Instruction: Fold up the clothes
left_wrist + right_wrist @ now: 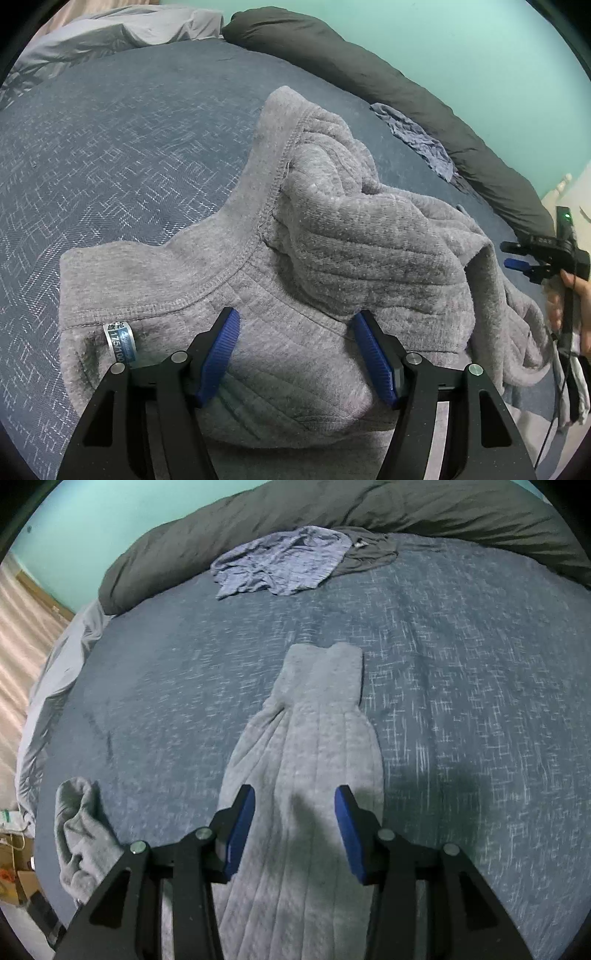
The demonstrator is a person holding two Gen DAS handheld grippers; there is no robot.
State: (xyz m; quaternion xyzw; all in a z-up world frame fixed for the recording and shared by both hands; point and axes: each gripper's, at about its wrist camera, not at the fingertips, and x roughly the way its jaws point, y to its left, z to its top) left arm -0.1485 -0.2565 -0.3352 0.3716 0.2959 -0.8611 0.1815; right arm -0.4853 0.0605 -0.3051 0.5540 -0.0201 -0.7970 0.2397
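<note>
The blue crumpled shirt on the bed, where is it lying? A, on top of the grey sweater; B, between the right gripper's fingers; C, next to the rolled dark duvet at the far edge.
C: the blue shirt lies against the dark duvet, far from the grey sweater.

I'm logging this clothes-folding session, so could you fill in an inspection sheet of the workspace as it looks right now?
Surface: bed with a blue patterned cover, mostly bare.
Job's things: grey fleece top, partly folded, one sleeve laid out straight.
Clutter: crumpled blue shirt at the far edge; dark duvet rolled along the wall side; pale sheet bunched at a corner.
Grippers: left claw open above the top's collar area; right claw open over the sleeve, not gripping it.
Cables: a thin black one hangs below the hand holding the right claw.
Surroundings: green wall; boxes beside the bed.
</note>
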